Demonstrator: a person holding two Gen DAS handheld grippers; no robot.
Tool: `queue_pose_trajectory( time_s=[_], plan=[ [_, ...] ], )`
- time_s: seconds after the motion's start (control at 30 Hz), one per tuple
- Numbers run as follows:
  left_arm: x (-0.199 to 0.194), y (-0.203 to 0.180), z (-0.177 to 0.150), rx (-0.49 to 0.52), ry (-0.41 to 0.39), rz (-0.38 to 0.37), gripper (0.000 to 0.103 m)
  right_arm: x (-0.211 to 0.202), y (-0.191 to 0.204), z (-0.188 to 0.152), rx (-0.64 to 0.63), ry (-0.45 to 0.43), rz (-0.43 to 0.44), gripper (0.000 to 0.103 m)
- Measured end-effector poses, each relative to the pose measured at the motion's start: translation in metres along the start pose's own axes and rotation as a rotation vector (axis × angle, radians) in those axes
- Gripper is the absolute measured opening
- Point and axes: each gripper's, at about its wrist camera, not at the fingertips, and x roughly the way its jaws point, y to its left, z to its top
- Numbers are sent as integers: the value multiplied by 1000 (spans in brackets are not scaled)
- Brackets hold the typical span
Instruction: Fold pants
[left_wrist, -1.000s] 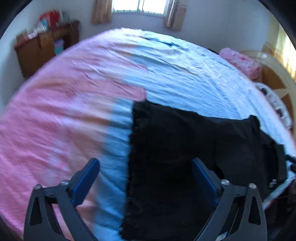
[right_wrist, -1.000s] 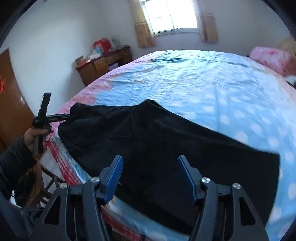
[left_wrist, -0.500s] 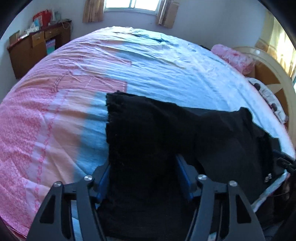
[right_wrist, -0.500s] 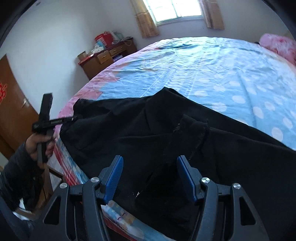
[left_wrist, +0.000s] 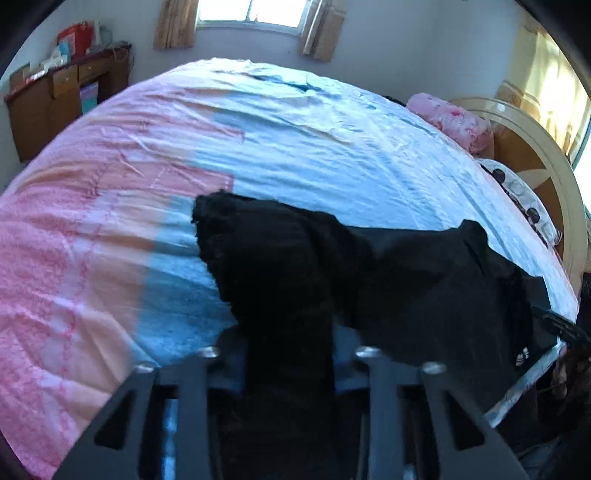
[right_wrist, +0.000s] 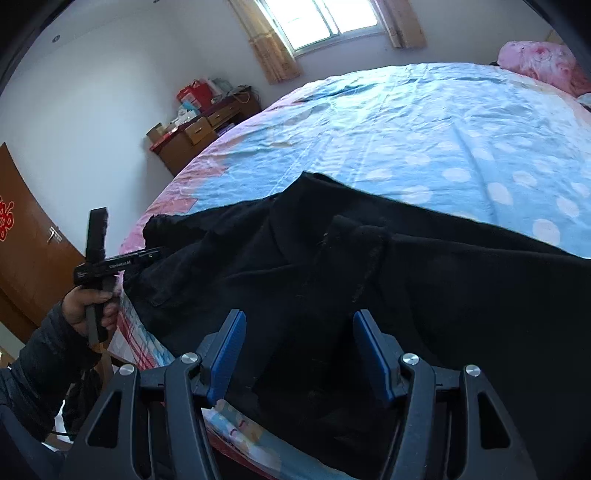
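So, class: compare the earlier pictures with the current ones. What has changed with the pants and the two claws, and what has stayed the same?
The left claw, wide open a second ago, has come down over the near edge of the black pants; its jaws are closing with bunched cloth between them. The right claw has dropped closer to the pants. Unchanged: the right claw's gap, and the pants spread on the bed.
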Motion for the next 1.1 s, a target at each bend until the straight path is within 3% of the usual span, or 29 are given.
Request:
queue_pose_trajectory(
  time_s=[0.23,0.6,0.8,0.93,1.1],
  plan=[
    [-40,-11,7,-80,-81,-86,20,-14,-22,-3,77,-39,-11,62],
    [-87,-77,29,-7,-204,-183,16,-37,-37,-8,128,-125,-5,62],
    [-112,-142,46,81,-251,-285,16,-48,-47,-13,153,-143,-27,62],
    [-112,-194,55,155,-250,-355,16,-54,-68,-21,222,-124,-117,62],
    [-97,-259,65,234,-223,-419,16,-92,-91,-27,290,-226,-158,62]
  ],
)
